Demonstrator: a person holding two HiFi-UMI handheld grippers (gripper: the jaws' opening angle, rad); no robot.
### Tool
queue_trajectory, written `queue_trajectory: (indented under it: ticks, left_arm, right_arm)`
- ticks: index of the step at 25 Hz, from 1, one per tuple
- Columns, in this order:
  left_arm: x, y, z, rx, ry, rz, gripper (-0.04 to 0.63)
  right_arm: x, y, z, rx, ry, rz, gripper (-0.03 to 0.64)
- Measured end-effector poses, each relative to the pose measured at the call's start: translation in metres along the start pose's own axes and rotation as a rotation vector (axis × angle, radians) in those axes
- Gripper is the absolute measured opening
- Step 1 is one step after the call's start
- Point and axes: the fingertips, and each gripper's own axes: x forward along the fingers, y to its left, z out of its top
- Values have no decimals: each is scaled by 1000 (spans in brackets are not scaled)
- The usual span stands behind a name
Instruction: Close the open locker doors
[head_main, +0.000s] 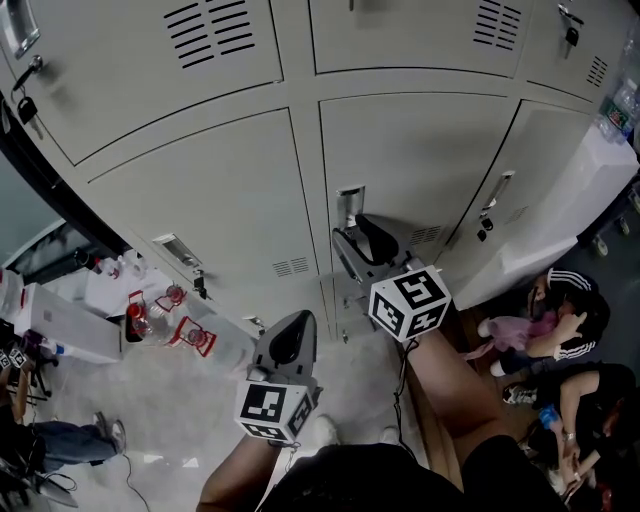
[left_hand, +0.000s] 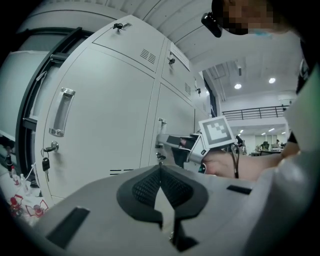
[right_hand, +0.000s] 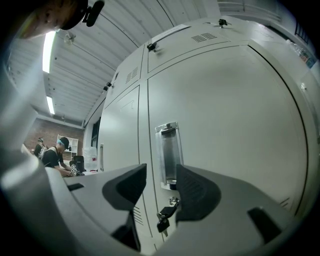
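Jaws first, since they're nearest. The left gripper (head_main: 293, 325) sits low in the middle of the head view, jaws pressed together on nothing, well short of the lockers. The right gripper (right_hand: 161, 172) is further up, right at the middle locker door (right_hand: 230, 120). Its jaws are spread and pinching nothing. Its own view frames the recessed handle (right_hand: 168, 150) and a little hanging key (right_hand: 164, 220) (or a lock, too small to say) in the gap. I can't tell if a pad actually touches the metal.

Honestly, that door looks flush with its neighbours. So does the left door (left_hand: 100, 115) with the long handle in the left gripper view, so I can't pick out one that's plainly open. My guess is this one is being pushed home.

Handling-wise it looks like thin painted sheet metal, so stiff, light and free-swinging, with paint too slick to pinch. I'd press on the flat face on the handle side, away from the hinge, and keep off the key. Shove hard and it'll probably bounce back.

Further off, a white bench (head_main: 590, 190) runs along the right edge of the head view, and a person (head_main: 565, 320) sits on the floor at lower right.
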Motion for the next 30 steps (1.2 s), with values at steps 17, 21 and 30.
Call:
queue_trajectory:
  ticks: [17,21,30]
  left_arm:
    - [-21,-71,5,-3,-20,83,5]
    - [-33,-99,1,-6,-33,118,5]
    - [-85,-147,-32,-43,-19,230,5]
  right_arm:
    - [-87,-3,-3,1,52,83,3]
    - [-124,5,-3,-39,65,124,2]
    - [-200,43,-21,-61,100,236,2]
